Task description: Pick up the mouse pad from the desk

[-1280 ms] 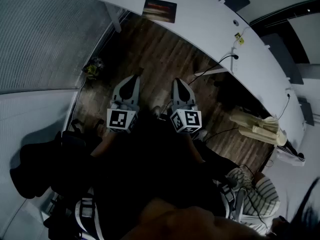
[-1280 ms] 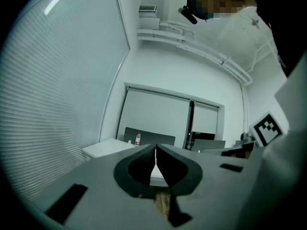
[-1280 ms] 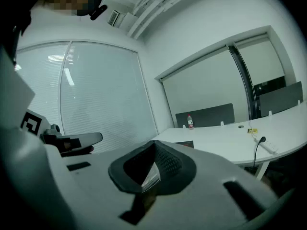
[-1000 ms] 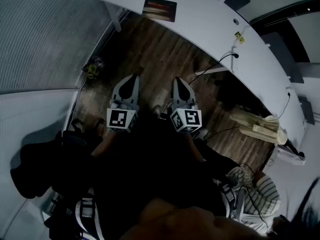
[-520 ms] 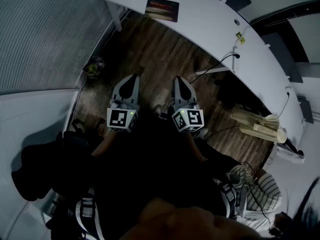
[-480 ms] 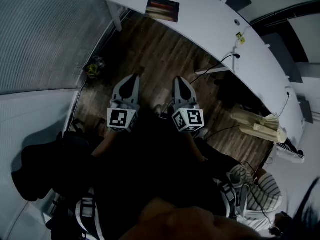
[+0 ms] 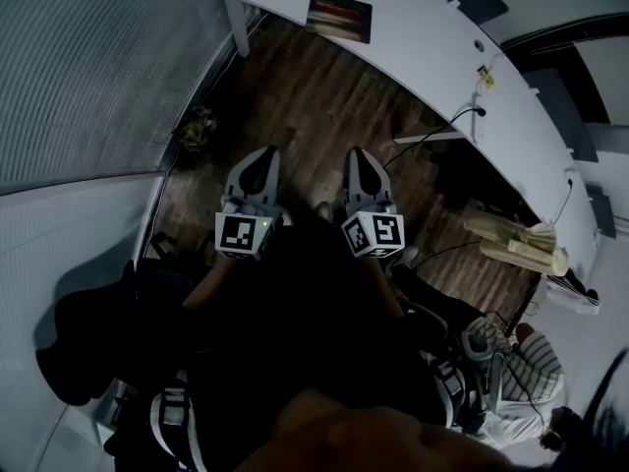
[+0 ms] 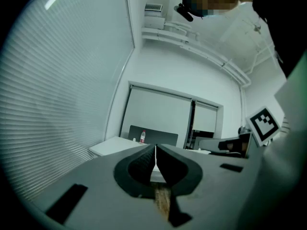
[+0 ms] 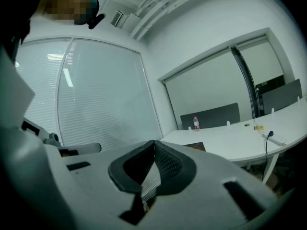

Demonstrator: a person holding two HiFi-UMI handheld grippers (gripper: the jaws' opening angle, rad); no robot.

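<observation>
Dark rectangular mouse pad [image 7: 340,17] with red-orange streaked print, lying flat on the white desk [image 7: 432,47]. It sits close to the desk's near edge, not far from the left end corner, long side along that edge. Nothing touches it.

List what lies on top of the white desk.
On the desk: a dark mouse pad near one end and a small bottle further back. What lies under the mouse pad is covered.
</observation>
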